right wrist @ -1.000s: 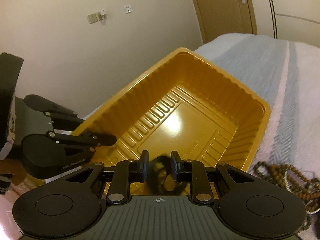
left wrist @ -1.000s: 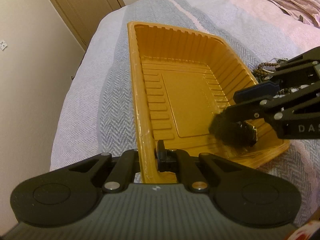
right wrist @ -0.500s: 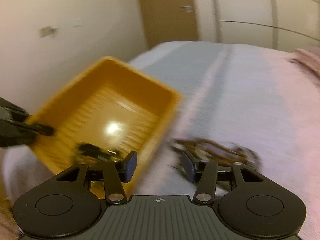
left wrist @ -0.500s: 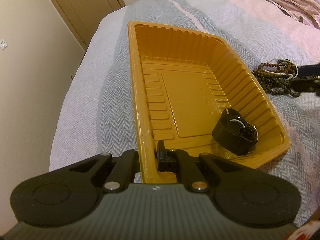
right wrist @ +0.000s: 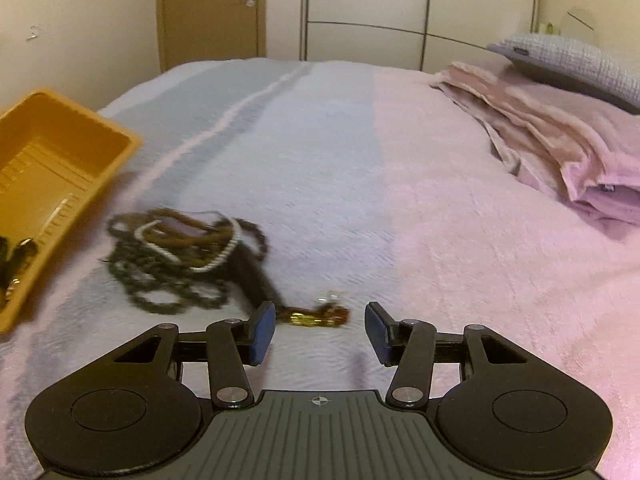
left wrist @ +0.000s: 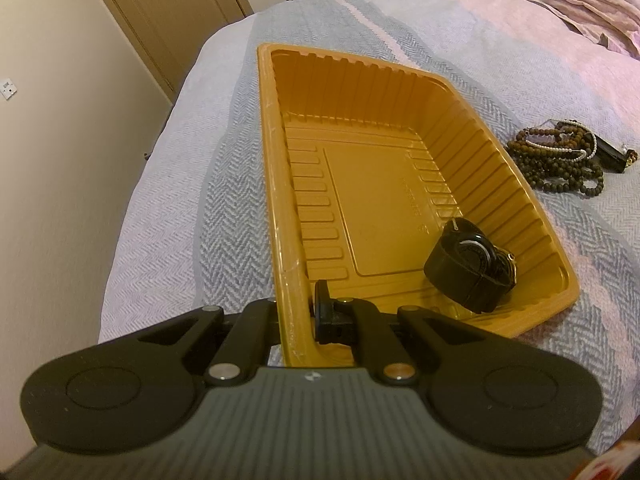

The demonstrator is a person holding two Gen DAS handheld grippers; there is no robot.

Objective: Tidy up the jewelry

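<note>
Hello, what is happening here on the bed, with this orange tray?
A person is sorting jewelry with two hand-held tongs. The left tongs are shut on the rim of the orange tray, holding it steady. A black watch already lies inside. The right tongs are open, pointing toward the pile of bead necklaces on the bedspread.

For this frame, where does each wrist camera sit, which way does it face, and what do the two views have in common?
Left wrist: behind the left gripper, shut on the near rim of the orange tray, looking down its length at the black watch inside.
Right wrist: behind the open right gripper, low over the bed, facing the bead pile, pillows and wardrobe beyond.
Shared: tray, beads, bed.
</note>
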